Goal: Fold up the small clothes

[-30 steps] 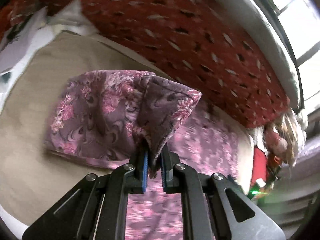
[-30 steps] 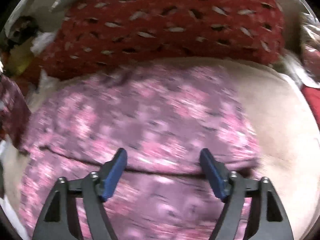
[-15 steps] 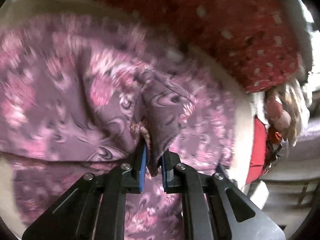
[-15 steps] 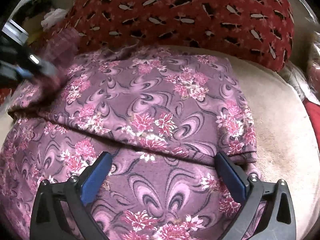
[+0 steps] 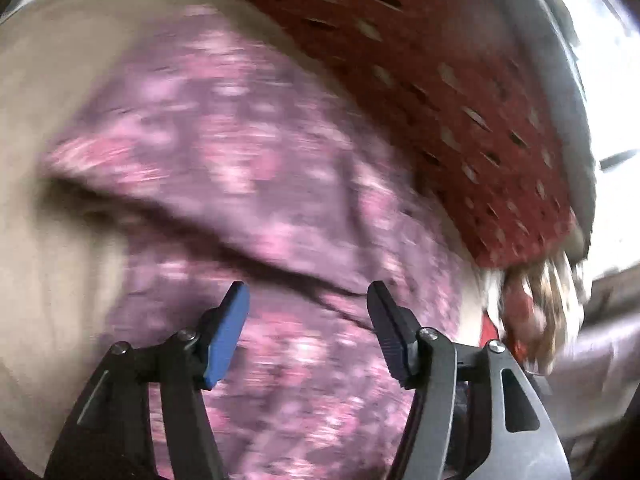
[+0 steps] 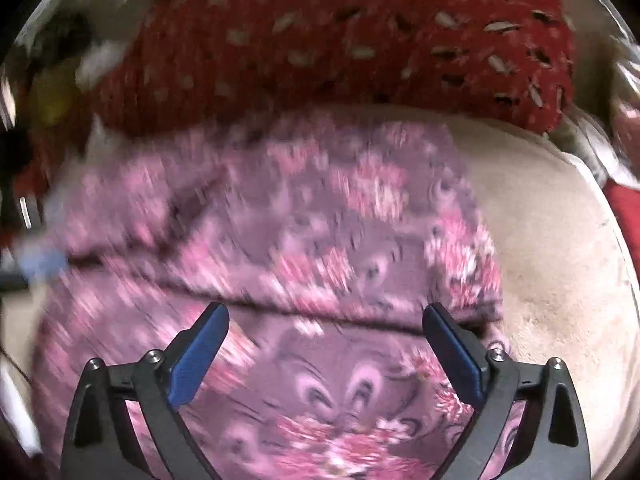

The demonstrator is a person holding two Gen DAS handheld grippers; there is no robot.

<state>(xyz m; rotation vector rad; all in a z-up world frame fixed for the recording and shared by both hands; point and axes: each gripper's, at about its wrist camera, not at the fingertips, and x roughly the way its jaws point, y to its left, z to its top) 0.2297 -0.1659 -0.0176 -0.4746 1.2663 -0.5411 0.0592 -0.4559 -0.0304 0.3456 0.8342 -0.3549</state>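
A purple garment with pink flowers (image 5: pixel 280 160) lies on a beige cushion (image 5: pixel 60 80), its upper layer folded over so that a fold edge runs across it. My left gripper (image 5: pixel 307 288) hovers just above that edge. Its jaws are opening and no cloth sits between them. In the right wrist view the same garment (image 6: pixel 320 220) fills the middle. My right gripper (image 6: pixel 326 310) stands wide over the fold edge, its jaws closing slightly with nothing pinched. Both views are blurred by motion.
A red blanket with pale and dark flecks (image 5: pixel 440 80) (image 6: pixel 340 40) bunches along the far side of the cushion. Bare beige cushion (image 6: pixel 560 260) shows to the right of the garment. A red and cream heap (image 5: pixel 532 312) lies at the right, near a bright window.
My left gripper came down with the pinched corner of the garment, then let it go and opened. The flap now lies flat on the garment. My right gripper stayed wide apart over the fold.
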